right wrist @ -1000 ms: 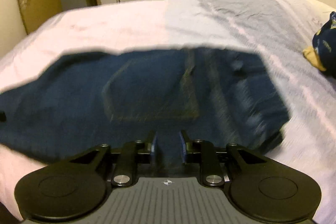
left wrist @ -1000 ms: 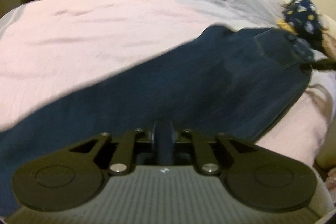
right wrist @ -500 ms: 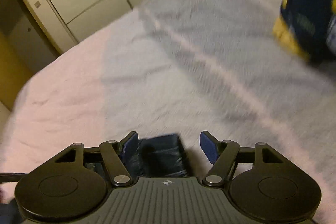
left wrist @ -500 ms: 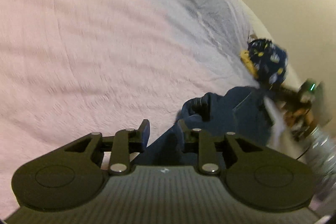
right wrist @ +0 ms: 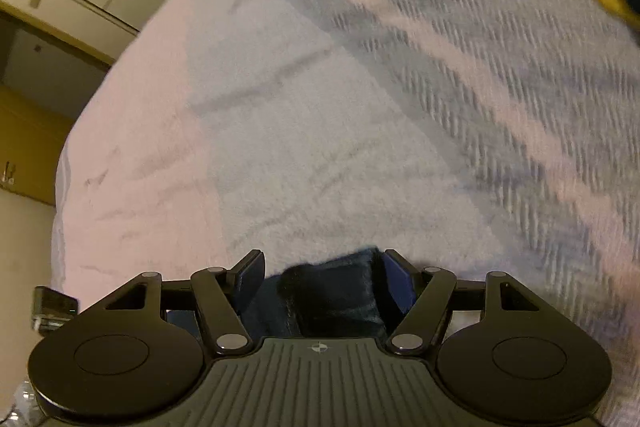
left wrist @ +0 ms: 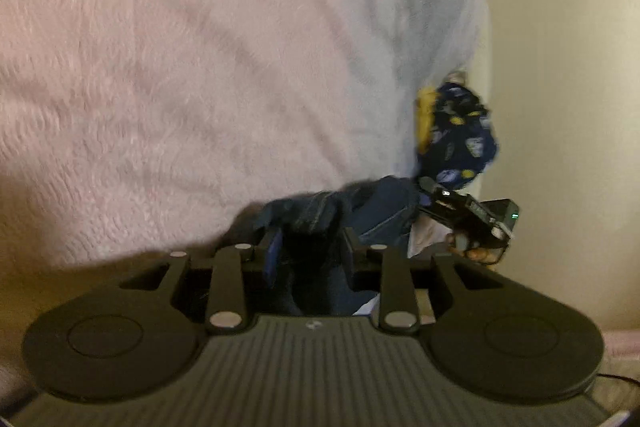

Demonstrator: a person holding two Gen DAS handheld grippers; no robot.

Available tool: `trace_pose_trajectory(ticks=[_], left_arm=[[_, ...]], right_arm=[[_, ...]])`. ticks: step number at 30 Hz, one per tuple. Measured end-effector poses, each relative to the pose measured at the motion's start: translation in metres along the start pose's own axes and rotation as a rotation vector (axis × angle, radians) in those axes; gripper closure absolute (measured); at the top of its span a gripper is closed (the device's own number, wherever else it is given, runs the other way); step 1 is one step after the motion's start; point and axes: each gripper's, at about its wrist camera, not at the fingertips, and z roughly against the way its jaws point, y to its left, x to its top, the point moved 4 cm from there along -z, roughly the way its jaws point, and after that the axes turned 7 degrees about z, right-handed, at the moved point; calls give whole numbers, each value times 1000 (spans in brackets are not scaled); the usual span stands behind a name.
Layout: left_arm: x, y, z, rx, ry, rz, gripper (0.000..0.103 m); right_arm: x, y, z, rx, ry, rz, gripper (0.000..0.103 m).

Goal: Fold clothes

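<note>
Both tongs, left (left wrist: 308,251) and right (right wrist: 324,273), stand spread apart, angled downward.

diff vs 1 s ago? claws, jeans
Both claws have let go: the left claw and right claw, shut on the jeans a second ago, now stand open with denim loose between the fingers. The jeans went from spread flat to bunched near the edge. The patterned bundle stayed on the blanket.

A dark navy denim garment (left wrist: 320,215) shows at lower centre, a pale pink and grey-blue herringbone-striped bedspread (right wrist: 360,87) fills the frame, and at centre right sits a navy bundle of cloth printed with yellow and white motifs (left wrist: 460,135), edged mustard yellow.
</note>
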Motion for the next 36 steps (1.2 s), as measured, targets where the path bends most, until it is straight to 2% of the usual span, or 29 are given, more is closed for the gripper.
trace_pose_trajectory(ticks=[4, 9, 11, 12, 13, 14, 15, 24, 25, 26, 27, 28, 30, 33, 35, 36], left_arm=[[-7, 5, 4, 2, -12, 35, 77], [-19, 1, 1, 63, 24, -56, 77], [-20, 1, 2, 52, 24, -78, 78], [-20, 0, 2, 44, 26, -92, 81], [-21, -1, 2, 37, 27, -106, 98], [-23, -3, 3, 28, 24, -125, 103], [-24, -6, 5, 21, 7, -144, 103], [-18, -9, 17, 61, -297, -125, 103], [-17, -8, 18, 51, -313, -111, 103], [-16, -5, 18, 8, -287, -69, 103], [-15, -1, 18, -34, -261, -27, 97], [-13, 2, 18, -76, -234, 15, 84], [-10, 9, 16, -147, -184, 93, 69], [4, 15, 3, -144, -126, 158, 68], [10, 15, -9, -132, -95, 163, 71], [11, 15, -14, -116, -99, 156, 86]], right_arm=[[-6, 0, -1, -3, 5, -3, 40], [-14, 3, -1, -14, -14, 17, 49], [-17, 4, 0, -19, -22, 25, 67], [-18, 5, 0, -21, -25, 29, 67], [-20, 6, 0, -23, -29, 33, 69], [-22, 7, 0, -25, -33, 37, 70], [-23, 7, 0, -27, -37, 41, 70], [-36, 15, 2, -91, -120, 80, 72], [-35, 15, 2, -94, -125, 81, 71], [-34, 13, 3, -84, -124, 66, 71], [-32, 12, 4, -75, -124, 51, 70], [-31, 10, 5, -65, -123, 37, 70], [-27, 10, 9, -37, -123, 16, 65], [-20, 10, 8, -16, -128, -7, 60], [-16, 11, 4, -26, -129, -7, 60], [-15, 11, 2, -40, -130, -2, 60]])
